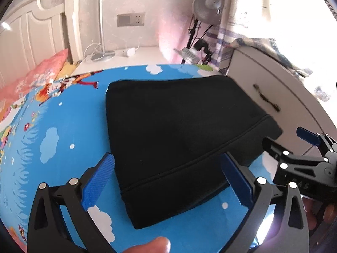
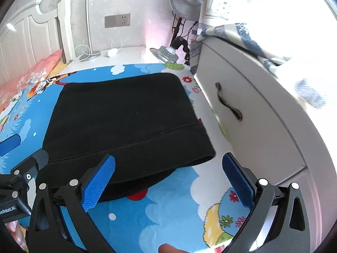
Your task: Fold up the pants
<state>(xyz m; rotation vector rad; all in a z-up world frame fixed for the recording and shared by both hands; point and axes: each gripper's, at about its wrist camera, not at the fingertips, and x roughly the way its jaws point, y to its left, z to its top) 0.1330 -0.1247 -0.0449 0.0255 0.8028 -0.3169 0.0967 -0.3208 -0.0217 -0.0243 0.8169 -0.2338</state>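
One folded pants (image 1: 181,139) on blue cartoon bedsheet (image 1: 69,126), bedroom.

The pants (image 1: 179,130) are plain black. They lie on a bed sheet (image 1: 69,126) of bright blue printed with white clouds, small flowers and cartoon figures. Beside the sheet, a pillow (image 1: 42,73) is salmon pink with pale blossoms. Each tool has black arms and blue ribbed pads (image 2: 99,185).
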